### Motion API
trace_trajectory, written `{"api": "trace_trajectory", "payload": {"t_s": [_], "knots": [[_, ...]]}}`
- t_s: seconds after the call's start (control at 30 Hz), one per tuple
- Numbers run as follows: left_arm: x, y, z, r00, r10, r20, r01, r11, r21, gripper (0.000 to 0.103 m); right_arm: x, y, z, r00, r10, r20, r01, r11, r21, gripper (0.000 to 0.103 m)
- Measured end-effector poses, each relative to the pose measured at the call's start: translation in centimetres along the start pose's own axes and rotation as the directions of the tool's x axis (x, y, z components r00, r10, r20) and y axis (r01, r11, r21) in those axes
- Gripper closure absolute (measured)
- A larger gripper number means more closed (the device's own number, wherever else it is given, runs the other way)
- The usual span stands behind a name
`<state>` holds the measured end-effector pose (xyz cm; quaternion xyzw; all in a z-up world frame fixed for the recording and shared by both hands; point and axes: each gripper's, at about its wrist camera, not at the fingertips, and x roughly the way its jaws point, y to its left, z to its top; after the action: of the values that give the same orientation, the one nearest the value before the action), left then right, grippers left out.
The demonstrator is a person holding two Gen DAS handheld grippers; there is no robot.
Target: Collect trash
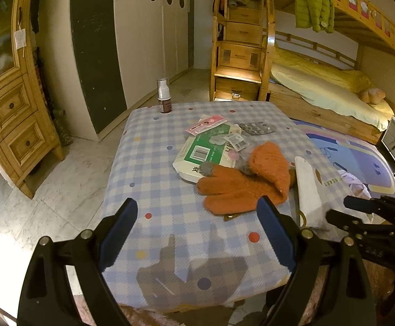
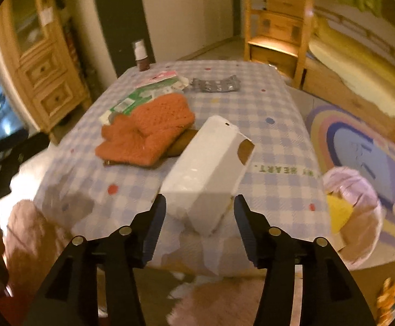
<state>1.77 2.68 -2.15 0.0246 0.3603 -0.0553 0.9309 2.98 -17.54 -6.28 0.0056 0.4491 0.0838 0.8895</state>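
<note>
The surface (image 1: 154,163) wears a blue-and-white checked cloth with coloured dots, and the litter lies across its far and right half. Largest on it is an orange knitted glove (image 1: 240,182) with grey fingertips, near the middle, overlapping the near corner of a flat green-and-white packet (image 1: 205,152). A pink card (image 1: 205,125) and small printed labels (image 1: 236,141) rest on that packet toward the far edge, and a silver blister pack (image 1: 255,129) lies just beside them to the right. A white carton (image 2: 208,171), long and torn open at its far end, lies along the right edge, tilted, its near end between the fingers of the right tool (image 2: 200,212); that tool's jaws stand wide apart on either side of the carton without pressing it. What the carton holds cannot be made out. A small brown spray bottle (image 1: 164,100) with a clear cap stands upright at the far left corner. The left tool (image 1: 197,225) hangs over the near edge, jaws spread wide, nothing between them. On the floor beside the right edge sits a basket lined with a pale bag (image 2: 352,206), holding something yellow.
</note>
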Motion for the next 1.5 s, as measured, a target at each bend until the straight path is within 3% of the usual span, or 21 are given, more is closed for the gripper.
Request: {"api": "trace_trajectory", "payload": {"t_s": [0.07,0.23,0.4,0.47,0.53,0.67,0.77,0.9,1.03,1.1,1.17,1.23,1.37,1.5], "knots": [[0.0,0.1,0.0,1.0,0.002,0.0,-0.002,1.0,-0.005,0.016,0.5,0.3,0.3,1.0,-0.005,0.016,0.004,1.0,0.027,0.027],[0.3,0.3,-0.1,1.0,0.003,-0.007,-0.003,1.0,-0.008,0.016,2.8,0.9,0.8,0.997,-0.082,-0.008,0.083,0.996,0.033,0.029],[0.5,0.5,-0.4,1.0,-0.003,-0.014,0.003,1.0,-0.015,0.016,3.7,0.5,-0.5,0.99,-0.113,-0.079,0.116,0.992,0.045,0.039],[0.7,0.5,-0.4,1.0,-0.007,-0.017,0.006,1.0,-0.014,0.016,3.3,0.2,-1.1,0.989,-0.127,-0.077,0.131,0.99,0.048,0.049],[0.9,0.3,-0.6,1.0,-0.011,-0.024,0.011,1.0,-0.01,0.016,3.1,0.0,-1.4,0.989,-0.131,-0.074,0.135,0.99,0.047,0.051],[1.0,0.2,-0.9,0.999,-0.016,-0.03,0.016,1.0,-0.008,0.016,3.0,-0.2,-1.3,0.993,-0.092,-0.072,0.098,0.992,0.081,0.05],[0.9,0.3,-0.9,1.0,-0.011,-0.028,0.011,1.0,-0.015,0.016,2.8,-0.1,-0.8,0.996,-0.075,-0.053,0.081,0.991,0.108,0.039],[1.0,0.4,-1.0,1.0,-0.006,-0.029,0.006,1.0,-0.019,0.016,3.8,0.8,-0.4,0.995,-0.084,-0.061,0.089,0.993,0.078,0.036],[1.1,0.5,-1.1,0.999,-0.003,-0.034,0.002,1.0,-0.013,0.016,3.9,1.7,-0.9,0.99,-0.134,-0.054,0.135,0.991,0.016,0.044],[1.3,0.5,-1.1,0.999,-0.002,-0.038,0.002,1.0,-0.015,0.016,3.6,1.7,-1.2,0.989,-0.138,-0.051,0.139,0.99,0.009,0.056],[1.4,0.5,-1.2,0.999,-0.007,-0.042,0.007,1.0,-0.019,0.016,3.3,1.8,-1.5,0.99,-0.136,-0.044,0.136,0.991,-0.003,0.077],[1.5,0.3,-1.3,0.999,-0.013,-0.047,0.012,1.0,-0.018,0.016,3.0,2.2,-1.8,0.99,-0.136,-0.037,0.135,0.99,-0.026,0.091],[1.5,-0.4,-1.5,0.999,-0.02,-0.05,0.021,1.0,0.004,0.016,2.0,1.2,-1.4,0.995,-0.095,-0.019,0.094,0.995,-0.012,0.096],[1.9,-2.0,-1.4,0.998,-0.042,-0.052,0.044,0.998,0.043,0.016,-1.2,-0.1,0.0,0.991,-0.117,0.064,0.12,0.992,-0.044,0.096]]}}
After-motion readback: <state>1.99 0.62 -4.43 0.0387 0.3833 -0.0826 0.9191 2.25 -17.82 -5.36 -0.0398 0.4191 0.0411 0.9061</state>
